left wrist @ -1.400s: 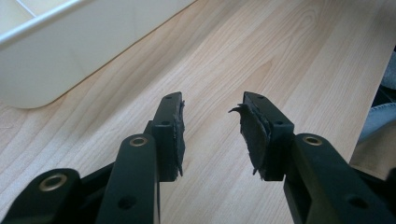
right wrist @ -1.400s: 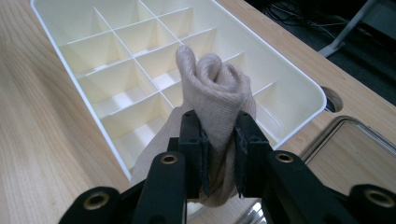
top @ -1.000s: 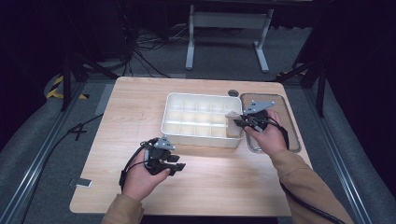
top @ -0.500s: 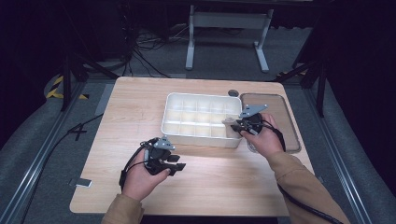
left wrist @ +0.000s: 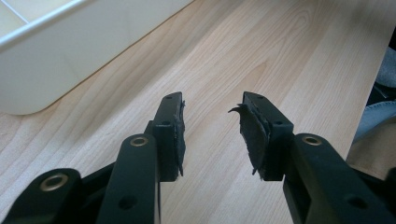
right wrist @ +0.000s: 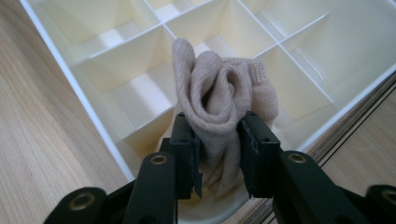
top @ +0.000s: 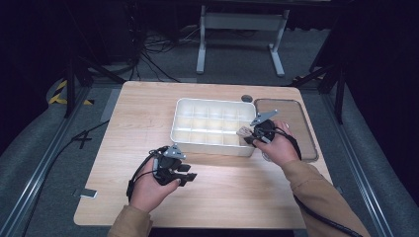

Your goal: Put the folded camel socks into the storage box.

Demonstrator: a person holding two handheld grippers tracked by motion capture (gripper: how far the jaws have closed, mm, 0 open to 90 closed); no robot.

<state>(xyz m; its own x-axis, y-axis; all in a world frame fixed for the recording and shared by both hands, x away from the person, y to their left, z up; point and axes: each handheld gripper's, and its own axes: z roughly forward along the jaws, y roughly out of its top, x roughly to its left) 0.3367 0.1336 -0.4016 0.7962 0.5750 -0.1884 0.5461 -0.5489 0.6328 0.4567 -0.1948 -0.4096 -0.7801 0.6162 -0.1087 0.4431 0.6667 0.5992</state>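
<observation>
Wooden table (top: 123, 128): left gripper (top: 184, 174) idle near front edge, jaws spread, empty. Divided white tray (top: 188, 106) centre. Right gripper (top: 248, 138), carried over from clear lid (top: 304, 126), pads just easing on rolled beige sock (right wrist: 219, 98) above tray's near right compartment; release judged underway.

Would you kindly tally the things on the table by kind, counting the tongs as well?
Compartment trays: 1, white tray
Flat lids: 1, clear lid
Rolled socks: 1, beige sock, between the right tongs
Tongs: 2, the right and the left tongs
Total: 5
</observation>
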